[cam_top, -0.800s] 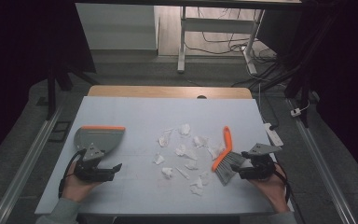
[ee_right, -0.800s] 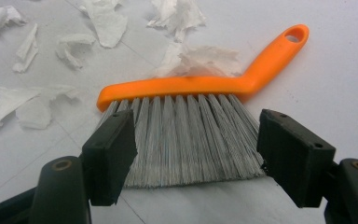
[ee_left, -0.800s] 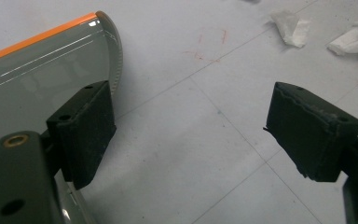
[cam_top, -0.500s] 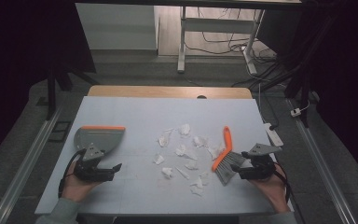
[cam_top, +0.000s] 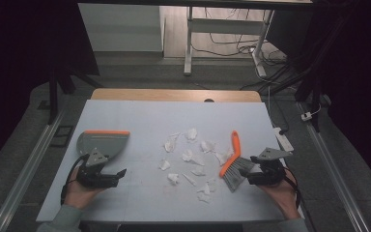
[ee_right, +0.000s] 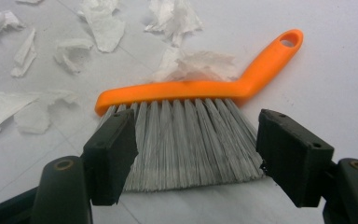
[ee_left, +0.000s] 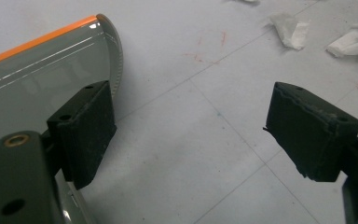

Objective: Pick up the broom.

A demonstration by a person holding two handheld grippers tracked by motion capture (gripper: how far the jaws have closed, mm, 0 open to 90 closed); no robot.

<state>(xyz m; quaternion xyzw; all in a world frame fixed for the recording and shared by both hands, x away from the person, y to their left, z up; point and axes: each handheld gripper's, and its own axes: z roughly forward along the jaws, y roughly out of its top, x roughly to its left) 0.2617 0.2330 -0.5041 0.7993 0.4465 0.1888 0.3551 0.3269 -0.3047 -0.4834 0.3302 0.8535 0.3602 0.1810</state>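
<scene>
A: High view: table point(cam_top: 140, 116), then dustpan point(cam_top: 104, 142) beside left gripper point(cam_top: 110, 175), brush point(cam_top: 233, 159), paper scraps point(cam_top: 189, 159) lying unswept.
B: Right gripper point(ee_right: 196, 149) jaws standing wide around bristles; left jaws wide, holding nothing. Sweeping seemingly not begun.

On the table point(cam_top: 140, 116), the dustpan point(cam_top: 104, 143) lies at the left and the brush point(cam_top: 234, 160) at the right, with scraps of paper point(cam_top: 191, 157) scattered between them. The brush lies flat, its handle toward the far side and its bristles toward the near right. The left gripper point(cam_top: 107, 175) sits just near of the dustpan, one jaw over the pan's edge. The right gripper point(cam_top: 249, 177) sits at the near right, just beside the bristles, which lie before its parted jaws.
</scene>
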